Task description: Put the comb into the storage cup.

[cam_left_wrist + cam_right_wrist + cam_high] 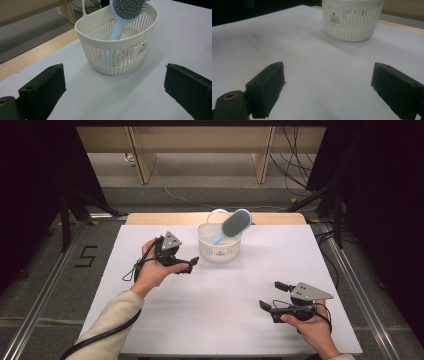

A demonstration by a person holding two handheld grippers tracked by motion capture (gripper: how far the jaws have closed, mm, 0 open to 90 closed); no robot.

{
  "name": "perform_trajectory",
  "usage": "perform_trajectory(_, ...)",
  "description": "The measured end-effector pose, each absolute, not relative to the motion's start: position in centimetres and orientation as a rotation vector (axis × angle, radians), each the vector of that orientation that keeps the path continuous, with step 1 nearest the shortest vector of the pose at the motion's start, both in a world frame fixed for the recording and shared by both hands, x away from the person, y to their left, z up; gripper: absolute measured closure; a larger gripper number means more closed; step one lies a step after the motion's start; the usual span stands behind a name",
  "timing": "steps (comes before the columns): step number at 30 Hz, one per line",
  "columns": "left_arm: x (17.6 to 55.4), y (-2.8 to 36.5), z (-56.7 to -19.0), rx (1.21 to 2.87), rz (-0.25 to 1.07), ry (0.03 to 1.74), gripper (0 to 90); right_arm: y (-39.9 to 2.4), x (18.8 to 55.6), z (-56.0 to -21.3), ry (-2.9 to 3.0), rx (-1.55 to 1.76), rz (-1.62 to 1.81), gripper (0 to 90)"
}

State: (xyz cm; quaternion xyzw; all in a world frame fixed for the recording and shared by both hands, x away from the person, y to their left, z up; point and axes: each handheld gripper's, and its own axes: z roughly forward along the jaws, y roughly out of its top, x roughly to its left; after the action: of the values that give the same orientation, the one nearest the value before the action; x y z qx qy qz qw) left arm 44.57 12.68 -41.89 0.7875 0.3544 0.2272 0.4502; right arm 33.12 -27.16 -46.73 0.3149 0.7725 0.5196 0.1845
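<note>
Just beyond open left tool (192,265): basket (218,251); hairbrush (232,225) inside

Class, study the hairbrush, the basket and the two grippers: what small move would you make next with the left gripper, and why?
Probably draw the left gripper back from the basket. The hairbrush already stands handle-down inside the basket, its head leaning over the rim, and the left jaws are open with nothing between them. The right gripper rests open nearer the front, so the placing looks done.

White table cover (210,310), floor cables (295,170)
</note>
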Motion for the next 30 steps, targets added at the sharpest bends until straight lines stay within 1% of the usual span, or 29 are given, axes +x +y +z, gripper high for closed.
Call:
perform_trajectory(11,43.5,13.6,-42.8,1.943,0.54,0.897,2.9,-27.2,33.1,-46.7,2.174,0.891,1.468,12.4)
perform_trajectory(19,42.4,15.1,-43.2,1.928,0.559,0.932,3.1,-27.2,33.1,-46.7,2.174,0.889,1.467,12.4)
perform_trajectory(30,40.7,16.9,-43.7,1.896,0.538,0.97,3.1,-27.2,33.1,-46.7,2.174,0.893,1.469,12.4)
